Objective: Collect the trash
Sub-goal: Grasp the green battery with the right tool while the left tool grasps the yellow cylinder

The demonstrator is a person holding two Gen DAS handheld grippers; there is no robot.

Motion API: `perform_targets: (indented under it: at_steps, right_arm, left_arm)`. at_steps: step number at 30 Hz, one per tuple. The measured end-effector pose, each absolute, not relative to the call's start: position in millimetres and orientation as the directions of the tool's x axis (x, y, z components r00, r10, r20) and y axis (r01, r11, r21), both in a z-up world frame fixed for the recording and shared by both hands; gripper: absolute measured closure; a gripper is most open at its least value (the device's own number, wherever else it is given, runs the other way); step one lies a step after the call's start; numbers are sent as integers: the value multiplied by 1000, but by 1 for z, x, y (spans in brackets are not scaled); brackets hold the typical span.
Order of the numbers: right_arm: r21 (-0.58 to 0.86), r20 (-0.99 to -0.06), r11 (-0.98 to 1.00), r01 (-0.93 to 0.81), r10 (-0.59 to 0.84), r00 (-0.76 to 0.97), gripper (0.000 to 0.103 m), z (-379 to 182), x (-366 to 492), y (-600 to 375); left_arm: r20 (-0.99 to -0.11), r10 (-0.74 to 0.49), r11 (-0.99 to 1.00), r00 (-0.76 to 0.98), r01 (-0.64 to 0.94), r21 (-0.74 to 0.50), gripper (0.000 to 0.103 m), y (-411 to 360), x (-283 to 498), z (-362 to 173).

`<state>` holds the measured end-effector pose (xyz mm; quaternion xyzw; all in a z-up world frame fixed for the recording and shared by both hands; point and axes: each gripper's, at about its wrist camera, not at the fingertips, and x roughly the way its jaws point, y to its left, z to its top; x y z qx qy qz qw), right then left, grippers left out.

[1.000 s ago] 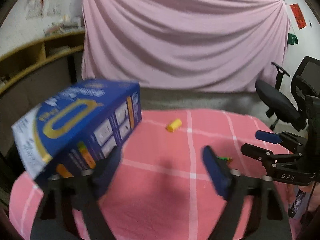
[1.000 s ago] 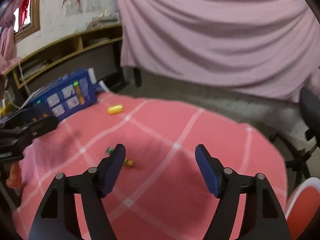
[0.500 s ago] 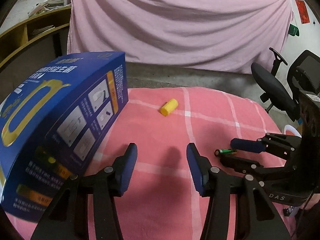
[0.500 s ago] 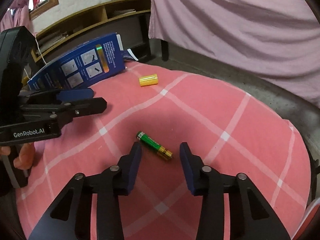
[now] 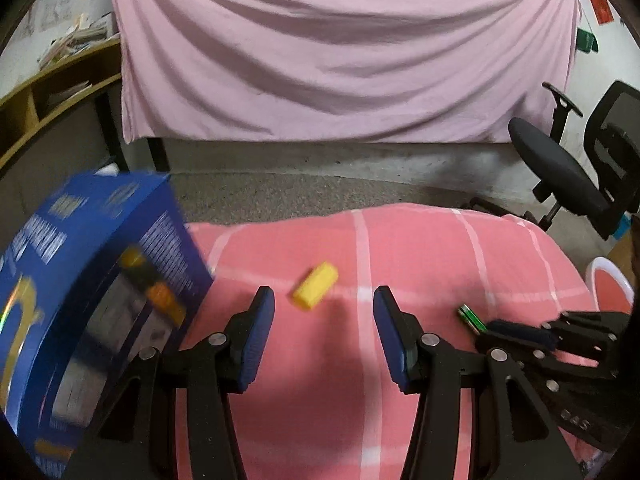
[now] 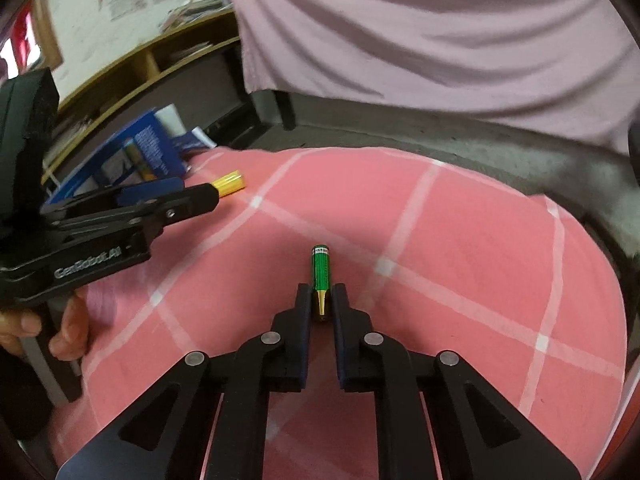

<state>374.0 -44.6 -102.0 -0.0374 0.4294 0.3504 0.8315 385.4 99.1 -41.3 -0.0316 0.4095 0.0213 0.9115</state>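
Note:
On the pink checked tablecloth (image 6: 440, 240) lies a green battery (image 6: 321, 270) with a gold end, and my right gripper (image 6: 321, 300) is shut on that end. The left wrist view shows the same battery (image 5: 472, 319) sticking out of the right gripper (image 5: 516, 332). A short yellow cylinder (image 5: 315, 292) lies just ahead of my left gripper (image 5: 324, 310), which is open with nothing between its pads. From the right wrist view, the left gripper (image 6: 172, 196) reaches up to the yellow cylinder (image 6: 228, 181). A blue carton (image 5: 80, 300) stands at the table's left edge.
A pink sheet (image 5: 340, 60) hangs behind the table. A black office chair (image 5: 568, 172) stands at the right and wooden shelves (image 6: 160, 52) at the left. A white-rimmed red object (image 5: 610, 284) sits by the table's right edge. A hand (image 6: 60, 328) holds the left gripper's handle.
The right gripper's jaws closed onto the green battery. The left gripper came away from the blue carton, narrowed its jaws and moved toward the yellow cylinder.

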Motion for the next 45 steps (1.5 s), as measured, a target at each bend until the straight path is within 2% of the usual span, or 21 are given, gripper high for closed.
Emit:
perform_targets:
  at_steps: [6,9,11,18,25,29,32,37,41,45]
  right_arm:
    - [249,-733,759,-602,554,394,95,-100,375,-47]
    - [248,-730,763,-597,552,402,95,-99,375,-47]
    - [247,-729,762,-598,553,403,95,-99,374,-46]
    - [254,-727,767,-589,553,406,95,-100,374,-49]
    - [262,-700,781,-567,558,446,95,-94,370,-60]
    - [262,-666,787,-559,566,485,95,-87,363,-68]
    - [248,-660,787,-565,564,496,95,-85,357,-68]
    - [231,-673,787,-572,554,490,95,-85,350,-71]
    - [234,-718,770,-594,549,428,95,-93,344,-73]
    - [231,-733,767,-599,542,412,94,-95,343,-71]
  left_arm:
    - [-809,4,998,587,-55,-35,58,99,407,-58]
    - [-808,-3,998,589,-55,-44,58,101,407,-58]
    - [-812,-1,998,584,-56,-42,69,100,409,-59]
    - [-821,16,997,570,-68,-28,92,95,412,-60]
    - [-793,20,997,609,-67,-27,92,92,395,-55]
    - [-716,-9,997,698,-50,-61,92,87,367,-39]
    - [-687,5,998,726,-43,-39,92,78,351,-34]
    - [-722,-27,996,692,-42,-77,92,70,336,-37]
    - [-762,-55,990,646,-64,-126,92,70,325,-44]
    - [-769,-58,985,636,-91,-149,92,72,327,-39]
